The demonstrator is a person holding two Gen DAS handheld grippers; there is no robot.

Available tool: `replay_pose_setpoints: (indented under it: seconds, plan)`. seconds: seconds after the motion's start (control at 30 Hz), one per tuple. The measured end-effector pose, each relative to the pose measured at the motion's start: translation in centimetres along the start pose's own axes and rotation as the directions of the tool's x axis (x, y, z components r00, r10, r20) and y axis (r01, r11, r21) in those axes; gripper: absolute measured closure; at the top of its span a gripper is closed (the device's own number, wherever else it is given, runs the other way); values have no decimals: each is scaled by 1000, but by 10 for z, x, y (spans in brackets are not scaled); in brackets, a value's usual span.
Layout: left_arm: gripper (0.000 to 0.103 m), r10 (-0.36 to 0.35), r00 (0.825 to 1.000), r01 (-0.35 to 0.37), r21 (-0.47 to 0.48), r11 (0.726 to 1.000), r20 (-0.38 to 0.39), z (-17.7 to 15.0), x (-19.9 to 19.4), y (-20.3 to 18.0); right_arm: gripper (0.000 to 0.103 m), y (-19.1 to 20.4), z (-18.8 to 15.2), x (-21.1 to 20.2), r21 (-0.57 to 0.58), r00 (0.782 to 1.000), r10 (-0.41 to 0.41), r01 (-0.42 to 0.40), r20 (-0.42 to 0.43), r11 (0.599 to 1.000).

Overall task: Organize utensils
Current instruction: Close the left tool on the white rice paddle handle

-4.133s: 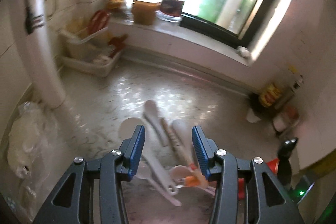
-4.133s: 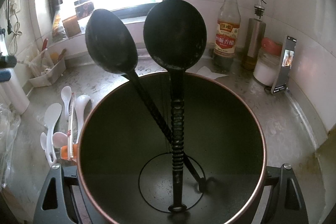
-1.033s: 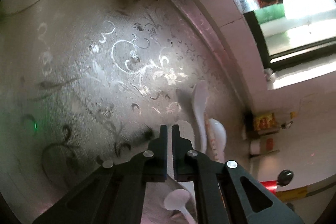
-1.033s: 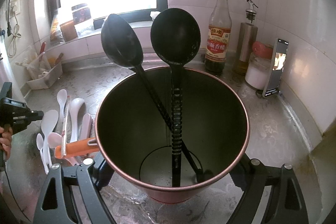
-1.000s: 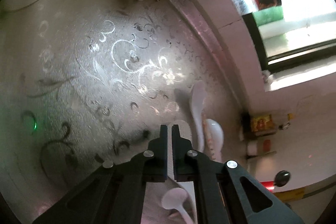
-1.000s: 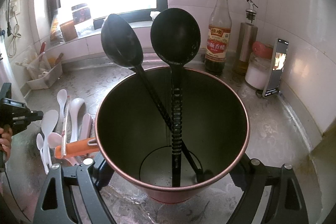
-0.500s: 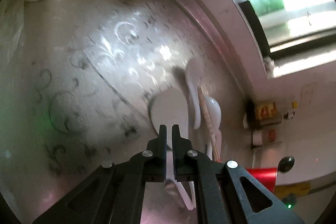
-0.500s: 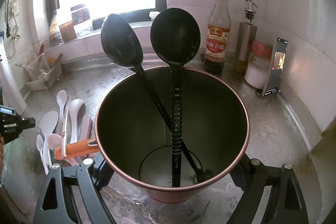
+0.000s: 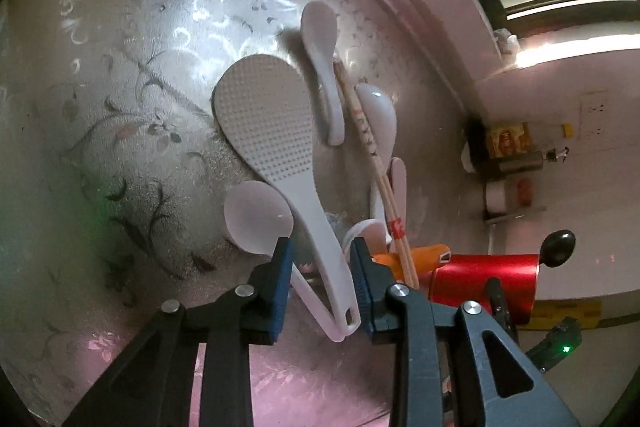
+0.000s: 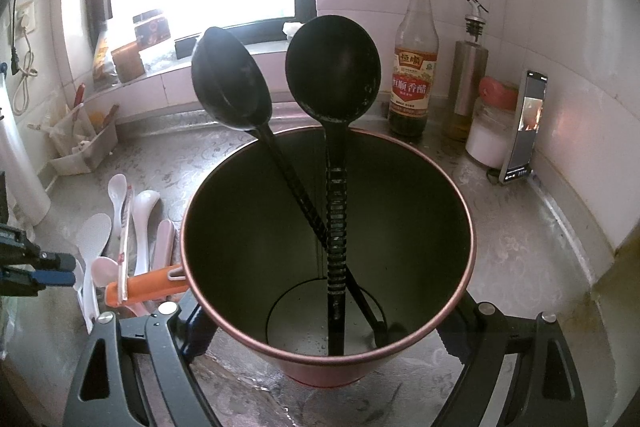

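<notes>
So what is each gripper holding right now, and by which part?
The right gripper clamps the red utensil pot by its lower sides. The left gripper holds nothing; its just-opened jaws straddle the rice paddle's handle.

A red holder [image 10: 328,239] stands upright with two black ladles [image 10: 333,67] leaning inside, bowls up. At its nine o'clock, white spoons [image 9: 320,31], a rice paddle [image 9: 266,123], chopsticks [image 9: 368,143] and an orange-handled tool [image 10: 148,287] lie flat.

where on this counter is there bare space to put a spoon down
Bare counter lies left of the rice paddle, and more between the red utensil holder and the phone. It is crowded between paddle and holder, where white spoons and chopsticks lie.
</notes>
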State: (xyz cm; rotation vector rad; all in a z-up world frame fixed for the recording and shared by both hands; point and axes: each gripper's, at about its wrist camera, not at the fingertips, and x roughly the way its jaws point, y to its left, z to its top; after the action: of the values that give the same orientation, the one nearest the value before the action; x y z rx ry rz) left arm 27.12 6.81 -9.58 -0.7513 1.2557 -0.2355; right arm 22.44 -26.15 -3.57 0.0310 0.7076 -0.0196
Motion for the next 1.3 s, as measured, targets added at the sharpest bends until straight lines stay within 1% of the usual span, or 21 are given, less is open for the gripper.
replay_pose_setpoints:
  seconds: [0.17, 0.33, 0.43, 0.53, 0.6, 0.77, 0.83, 0.87, 0.9, 0.93, 1.03, 1.17, 1.3]
  plan:
    - [73, -1, 1000, 0, -28, 1000, -16, -1, 9, -2, 13, 0, 0, 0, 0, 1000, 2, -2, 0, 1000]
    - [73, 57, 998, -58, -59, 997, -16, 2, 11, 0, 13, 0, 0, 0, -1, 1000, 6, -6, 0, 1000]
    - [73, 63, 998, -64, -64, 996, -13, 6, 15, -4, 13, 0, 0, 0, -1, 1000, 7, -7, 0, 1000]
    - [73, 37, 999, -39, -86, 995, -24, 10, 19, -5, 13, -1, 0, 0, 0, 1000, 11, -11, 1, 1000]
    - [73, 33, 999, -36, -106, 994, -27, 12, 22, -5, 13, -1, 0, 0, 2, 1000, 13, -13, 1, 1000]
    - [74, 7, 1000, -9, -136, 991, -14, 17, 23, -3, 13, -2, 0, 0, 4, 1000, 16, -16, 1, 1000]
    - [74, 4, 1000, -5, -131, 991, -6, 18, 23, -4, 13, -2, 0, 0, 4, 1000, 17, -17, 1, 1000]
    - [77, 5, 1000, -5, -126, 992, -3, 19, 22, -4, 13, -2, 0, 0, 5, 1000, 17, -17, 1, 1000]
    - [84, 4, 1000, -4, -123, 992, 0, 19, 23, -6, 13, -2, 0, 0, 5, 1000, 17, -18, 1, 1000]
    - [87, -1, 1000, 1, -121, 993, 3, 20, 24, -7, 13, -2, 0, 0, 4, 1000, 17, -17, 1, 1000]
    - [88, -19, 1000, 19, -115, 993, 4, 24, 27, -12, 13, -2, 0, 0, 4, 1000, 17, -17, 1, 1000]
    - [88, -26, 1000, 26, -128, 991, 3, 29, 31, -12, 13, -2, 0, 0, 4, 1000, 17, -17, 1, 1000]
    - [88, -68, 998, 68, -159, 985, 9, 36, 33, -6, 13, -2, 0, 0, 5, 1000, 18, -18, 1, 1000]
